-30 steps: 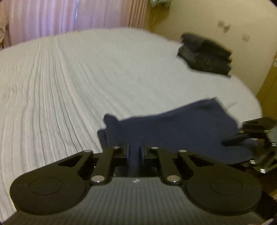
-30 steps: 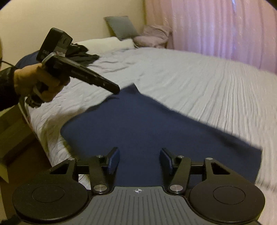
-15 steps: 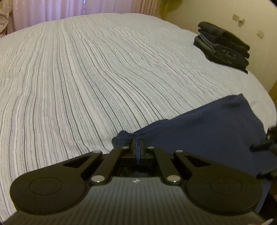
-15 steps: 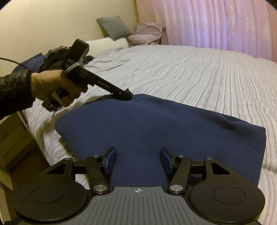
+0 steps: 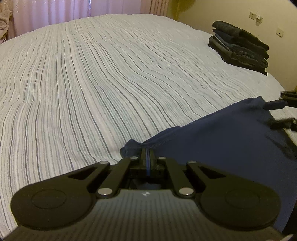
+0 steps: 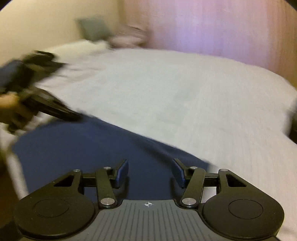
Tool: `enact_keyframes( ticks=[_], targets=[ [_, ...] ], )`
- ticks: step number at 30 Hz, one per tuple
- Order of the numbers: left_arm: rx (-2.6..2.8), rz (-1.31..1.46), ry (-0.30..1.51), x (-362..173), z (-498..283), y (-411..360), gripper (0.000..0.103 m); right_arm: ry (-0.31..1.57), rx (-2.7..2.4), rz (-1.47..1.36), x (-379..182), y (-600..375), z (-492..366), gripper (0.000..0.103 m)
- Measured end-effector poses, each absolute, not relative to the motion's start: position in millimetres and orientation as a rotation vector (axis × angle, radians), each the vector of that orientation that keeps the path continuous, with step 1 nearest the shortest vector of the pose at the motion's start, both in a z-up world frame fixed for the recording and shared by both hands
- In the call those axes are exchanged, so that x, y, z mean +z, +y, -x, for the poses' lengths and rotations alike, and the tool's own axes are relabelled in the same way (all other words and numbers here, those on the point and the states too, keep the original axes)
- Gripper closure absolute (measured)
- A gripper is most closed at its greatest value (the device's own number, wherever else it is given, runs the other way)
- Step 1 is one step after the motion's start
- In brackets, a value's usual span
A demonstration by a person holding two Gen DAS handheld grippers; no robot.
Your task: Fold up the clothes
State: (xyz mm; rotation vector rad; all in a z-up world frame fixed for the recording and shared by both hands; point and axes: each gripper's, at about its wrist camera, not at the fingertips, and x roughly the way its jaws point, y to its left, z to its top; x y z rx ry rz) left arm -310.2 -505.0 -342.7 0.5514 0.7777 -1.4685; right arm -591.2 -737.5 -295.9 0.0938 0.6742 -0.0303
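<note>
The navy garment (image 5: 222, 144) lies spread flat on the striped bedspread (image 5: 92, 89), near the edge of the bed closest to the person. In the left wrist view it fills the lower right, its hemmed edge running up and away to a far corner.

The left gripper (image 5: 147, 157) is pinched tight on the near corner of the garment: its fingers (image 5: 143, 157) meet with only a thin line of blue pad between them, and a small bunched fold of navy cloth sits right at their tips. The right wrist view shows the same grip from the side, the left gripper (image 6: 74, 115) angled down so that its tip meets the cloth's corner, with a hand (image 6: 9, 105) on its handle.

The right gripper (image 6: 150, 172) stands open, its blue-padded fingers (image 6: 121, 173) well apart above the garment's near edge with nothing clamped between them. That view is heavily blurred, so whether the tips touch the cloth I cannot tell. In the left wrist view its black fingers show at the right edge, beside the garment's far corner.

A stack of folded dark clothes (image 5: 239, 48) sits at the far right corner of the bed, well apart from the garment. Pink curtains (image 5: 55, 13) hang beyond the bed.
</note>
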Motion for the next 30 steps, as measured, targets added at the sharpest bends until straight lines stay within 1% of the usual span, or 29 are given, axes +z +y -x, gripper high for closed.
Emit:
enact_keyframes(
  ticks=[3,4,6,10,13,16,19,21,23,27,28,30],
  targets=[
    [-1.472,-0.572,0.774,-341.6,310.7,-506.6,0.100,0.729,0.079,-0.079,-307.3,-725.7,554.6,0.047],
    [-1.472,-0.579,0.770,-341.5,311.0,-507.1,0.100,0.768,0.076,-0.083,-317.3,-730.8,542.5,0.047],
    [-1.474,-0.585,0.763,-342.5,311.5,-508.0,0.100,0.785,0.075,-0.157,-333.2,-756.5,532.2,0.047],
    [-1.477,-0.589,0.758,-343.7,312.7,-509.2,0.100,0.782,-0.129,-0.108,-337.1,-799.7,551.6,0.048],
    [-1.466,-0.600,0.759,-341.0,314.1,-511.5,0.100,0.773,-0.195,-0.183,-329.9,-825.5,580.4,0.048],
    [-1.443,-0.592,0.742,-329.6,318.1,-506.8,0.100,0.744,-0.273,-0.131,-305.3,-815.5,606.4,0.048],
    [-1.435,-0.528,0.724,-309.3,320.2,-485.8,0.098,0.656,-0.210,-0.132,-278.1,-784.3,629.6,0.048],
    [-1.438,-0.494,0.711,-295.8,323.3,-463.0,0.092,0.613,-0.124,-0.131,-268.2,-754.8,639.1,0.048],
    [-1.449,-0.478,0.704,-285.9,329.0,-437.4,0.091,0.582,-0.029,-0.118,-262.2,-719.9,646.2,0.048],
    [-1.469,-0.483,0.711,-287.3,345.3,-396.7,0.091,0.571,0.093,-0.083,-270.2,-664.5,648.2,0.048],
    [-1.466,-0.493,0.724,-294.0,349.5,-392.3,0.091,0.590,0.104,-0.074,-278.6,-655.1,644.9,0.048],
    [-1.439,-0.519,0.748,-314.0,356.2,-388.9,0.087,0.666,0.096,-0.049,-302.7,-643.7,637.9,0.048]
  ],
)
